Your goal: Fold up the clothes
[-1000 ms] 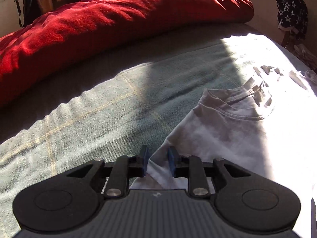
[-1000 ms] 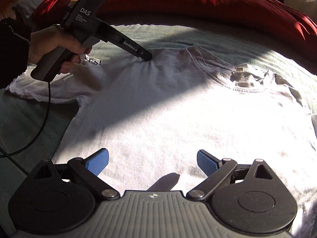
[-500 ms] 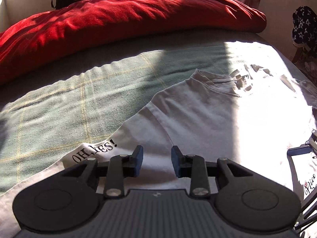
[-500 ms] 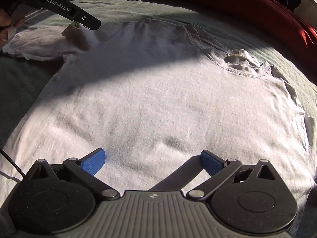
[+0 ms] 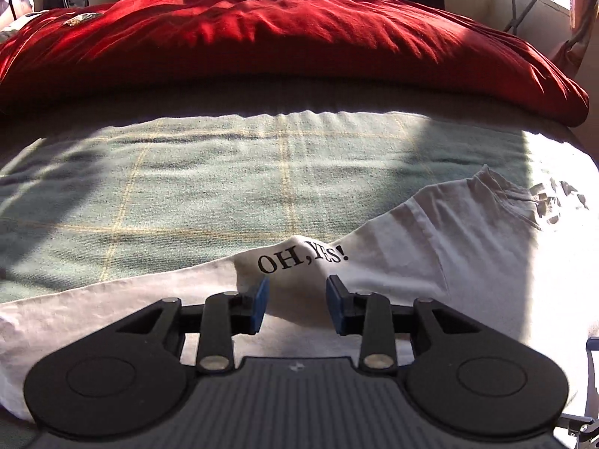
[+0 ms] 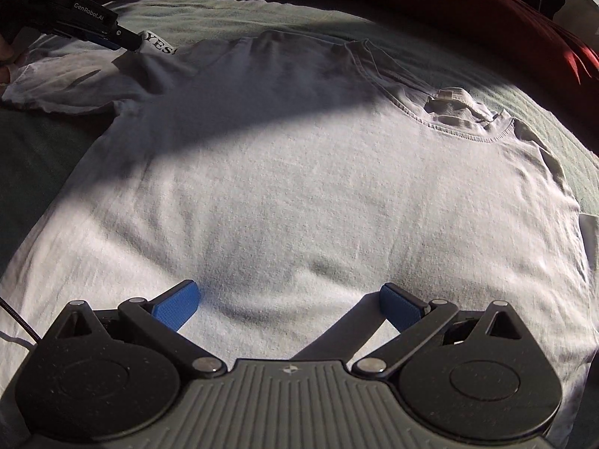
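Spreading white T-shirt (image 6: 299, 194) flat on bed (image 5: 187, 194) before folding. Left claw (image 5: 295, 301) opening, jaws straddling sleeve fold with print, pads clear of cloth. Right claw (image 6: 290, 305) fully wide, empty, over hem.

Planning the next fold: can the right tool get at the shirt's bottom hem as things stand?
Probably yes. The right tool is wide open over the white T-shirt, nothing between its pads. The hem itself sits below the frame, so I can't confirm.
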Tool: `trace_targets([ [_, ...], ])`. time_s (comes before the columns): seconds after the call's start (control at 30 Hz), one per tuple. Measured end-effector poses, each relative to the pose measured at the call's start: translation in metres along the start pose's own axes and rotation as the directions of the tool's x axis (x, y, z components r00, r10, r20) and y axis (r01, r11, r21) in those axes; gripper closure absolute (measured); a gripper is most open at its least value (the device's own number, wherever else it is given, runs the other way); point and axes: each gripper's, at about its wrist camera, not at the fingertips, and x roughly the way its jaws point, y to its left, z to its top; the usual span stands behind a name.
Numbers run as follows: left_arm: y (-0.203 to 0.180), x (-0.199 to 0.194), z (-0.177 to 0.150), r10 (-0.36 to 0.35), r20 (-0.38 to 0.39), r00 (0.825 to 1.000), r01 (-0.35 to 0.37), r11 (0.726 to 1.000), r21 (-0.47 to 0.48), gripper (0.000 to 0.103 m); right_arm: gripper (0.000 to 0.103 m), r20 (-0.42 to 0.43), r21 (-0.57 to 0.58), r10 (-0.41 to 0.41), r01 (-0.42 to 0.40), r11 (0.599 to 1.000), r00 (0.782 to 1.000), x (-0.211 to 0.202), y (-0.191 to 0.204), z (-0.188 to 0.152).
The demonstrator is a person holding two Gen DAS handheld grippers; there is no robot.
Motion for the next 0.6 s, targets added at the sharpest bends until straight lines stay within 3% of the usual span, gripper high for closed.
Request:
trace_targets([
  [0.13,0.019,0.007,-0.023,0.013,-0.104,0.994,-0.021,0.997,-0.078,0.068,0.000,-0.002,-0.001,-0.006,0.006,1.000,1.000,0.000,0.001,0.000],
  [0.27,0.035,-0.014,-0.034,0.023,-0.070,0.997,-0.034,0.987,-0.160,0.068,0.000,-0.006,-0.002,-0.008,0.008,1.000,1.000,0.000,0.001,0.001],
  [0.37,0.059,-0.032,-0.044,0.051,-0.049,0.997,-0.063,0.959,-0.275,0.069,0.000,-0.010,-0.002,-0.011,0.011,1.000,1.000,0.001,0.002,0.002],
  [0.43,0.083,-0.044,-0.053,0.085,-0.042,0.995,-0.095,0.923,-0.373,0.069,0.000,-0.013,-0.002,-0.014,0.014,1.000,1.000,0.001,0.002,0.002],
  [0.5,0.109,-0.055,-0.064,0.127,-0.037,0.991,-0.130,0.870,-0.476,0.071,0.000,-0.016,-0.003,-0.015,0.015,1.000,1.000,0.002,0.002,0.002],
  [0.6,0.146,-0.066,-0.084,0.177,-0.037,0.983,-0.160,0.756,-0.634,0.072,0.000,-0.016,0.000,-0.018,0.018,1.000,1.000,0.002,0.002,0.002],
])
